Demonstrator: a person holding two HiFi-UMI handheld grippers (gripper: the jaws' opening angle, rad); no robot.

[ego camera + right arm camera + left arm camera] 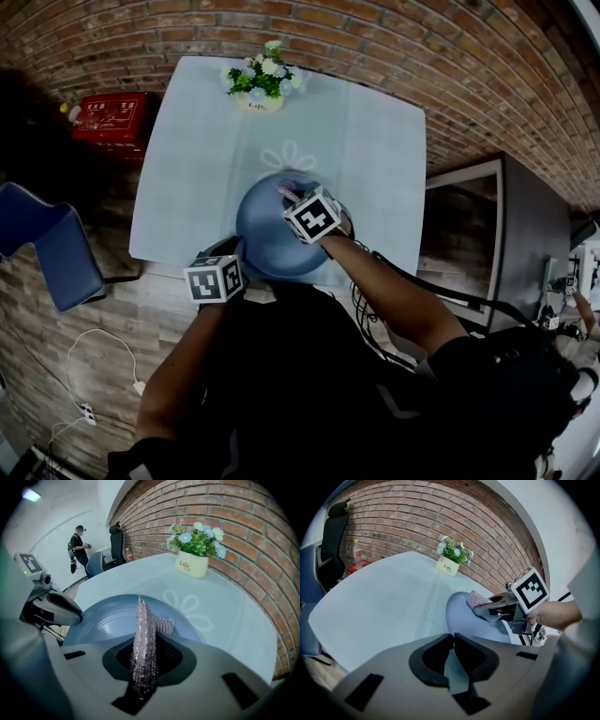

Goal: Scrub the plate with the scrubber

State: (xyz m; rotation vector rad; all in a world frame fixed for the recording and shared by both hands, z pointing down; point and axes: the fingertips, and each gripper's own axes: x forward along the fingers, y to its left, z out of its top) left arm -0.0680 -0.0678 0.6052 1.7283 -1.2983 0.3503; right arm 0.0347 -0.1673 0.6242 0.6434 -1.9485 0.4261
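A blue plate (267, 234) lies on the pale blue tablecloth (187, 169) near the table's front edge. My right gripper (302, 204) hovers over the plate's far side, shut on a glittery silver-pink scrubber (143, 634) that stands upright between its jaws. The scrubber's tip (477, 599) rests near the plate's (464, 616) inner surface. At the plate's near-left rim sits my left gripper (230, 253). Its jaws (453, 651) are nearly together, with a thin pale sliver, apparently the plate's rim, pinched between them. In the right gripper view the left gripper (70, 611) meets the plate's (108, 616) left edge.
A white pot of flowers (261, 82) stands at the table's far edge. A red box (112, 117) and a blue chair (52, 248) are to the left, a dark cabinet (525, 244) to the right. A person (77, 543) stands far off. Cables lie on the floor.
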